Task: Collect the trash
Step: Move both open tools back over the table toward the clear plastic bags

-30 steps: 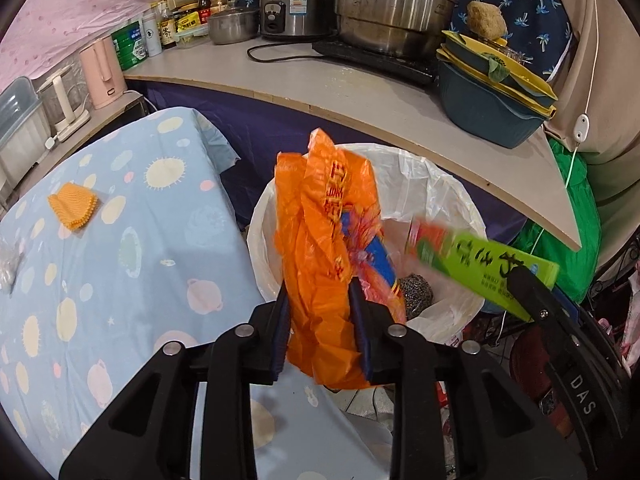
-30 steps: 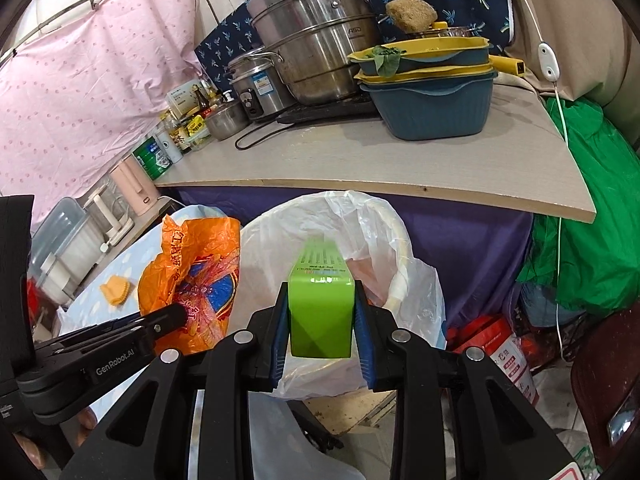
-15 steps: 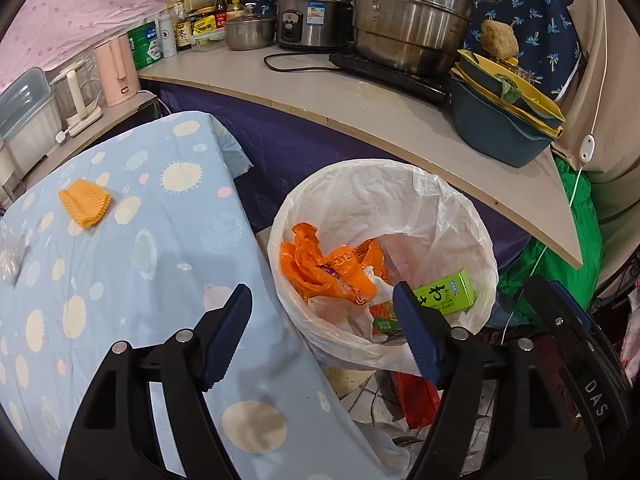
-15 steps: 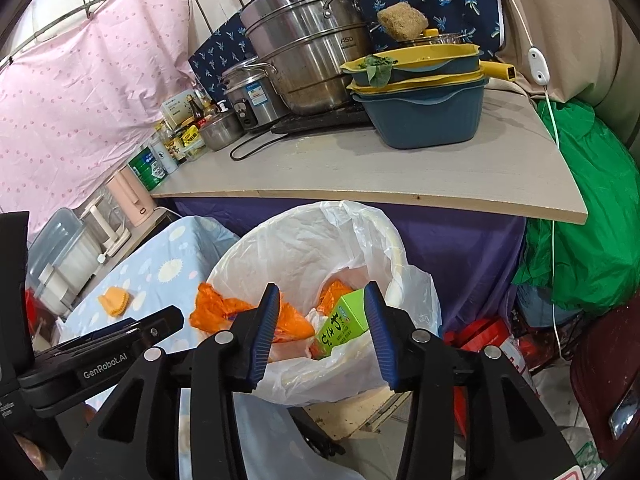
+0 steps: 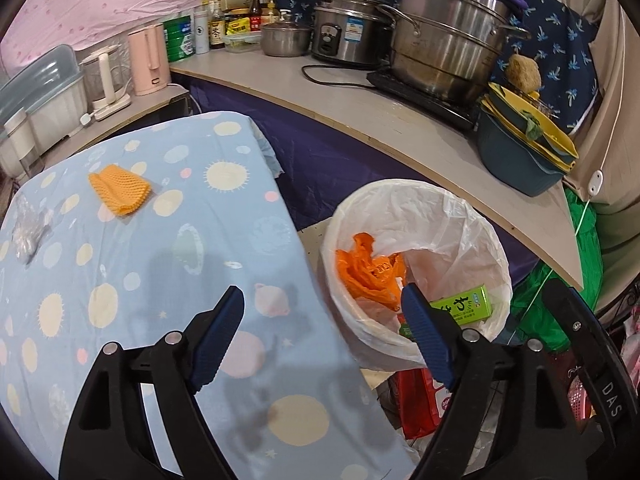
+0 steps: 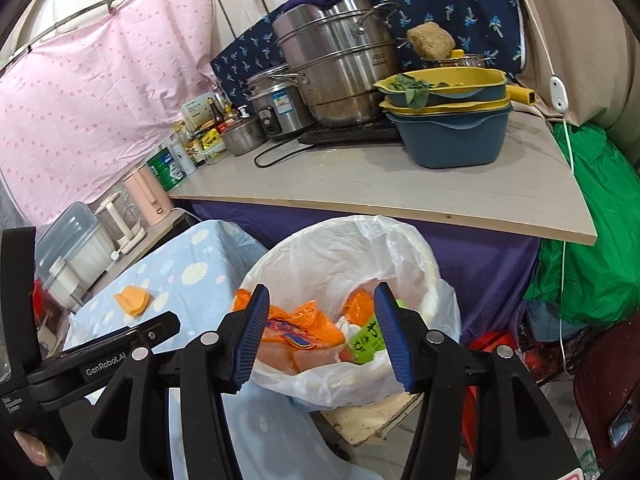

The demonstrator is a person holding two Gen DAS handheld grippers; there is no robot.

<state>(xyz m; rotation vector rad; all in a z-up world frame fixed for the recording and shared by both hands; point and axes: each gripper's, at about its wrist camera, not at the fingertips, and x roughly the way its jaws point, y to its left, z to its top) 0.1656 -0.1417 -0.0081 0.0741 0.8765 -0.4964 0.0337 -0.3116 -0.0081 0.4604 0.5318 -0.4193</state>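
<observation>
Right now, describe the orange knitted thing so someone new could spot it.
Start at the table with the blue spotted cloth, left of the white-lined trash bin. Near its far corner lies the orange knitted piece, flat and fan-shaped. Unlike the glossy orange bag in the bin, it is matte and ribbed.

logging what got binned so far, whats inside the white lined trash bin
A crumpled orange plastic bag and a green carton lie inside the white-lined bin. Anything beneath them is covered.

Orange bag (image 5: 368,268), green carton (image 5: 464,306) (flat) inside bin (image 5: 420,200).
</observation>
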